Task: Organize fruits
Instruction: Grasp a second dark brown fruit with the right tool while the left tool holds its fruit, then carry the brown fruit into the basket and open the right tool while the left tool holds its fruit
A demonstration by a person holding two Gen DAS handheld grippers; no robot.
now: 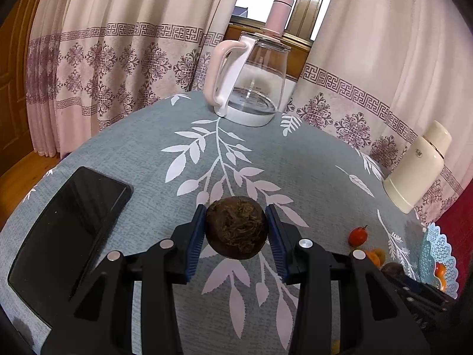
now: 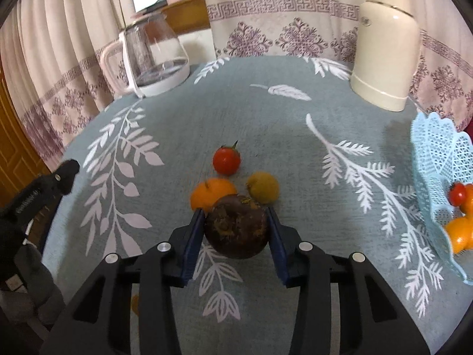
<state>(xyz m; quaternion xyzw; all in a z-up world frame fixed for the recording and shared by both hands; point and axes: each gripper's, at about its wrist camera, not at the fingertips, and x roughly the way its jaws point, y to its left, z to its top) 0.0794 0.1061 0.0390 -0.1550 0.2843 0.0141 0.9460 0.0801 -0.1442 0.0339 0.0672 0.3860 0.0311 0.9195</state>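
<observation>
My left gripper [image 1: 236, 227] is shut on a dark brown round fruit [image 1: 236, 226] and holds it above the grey-blue tablecloth. My right gripper [image 2: 236, 227] is shut on another dark brown fruit [image 2: 238, 229]. Just beyond it on the cloth lie an orange [image 2: 211, 193], a yellow-green fruit [image 2: 263, 188] and a red tomato [image 2: 226, 159]. A light blue mesh basket [image 2: 434, 159] at the right edge holds a tomato [image 2: 456, 193] and oranges [image 2: 459, 233]. The basket [image 1: 433, 251] and the tomato [image 1: 357, 235] on the cloth also show in the left wrist view.
A glass kettle [image 1: 251, 80] with a pink handle stands at the table's far edge, and a cream thermos [image 2: 384, 44] at the far right. A black phone [image 1: 68, 236] lies at the left. Curtains hang behind the table.
</observation>
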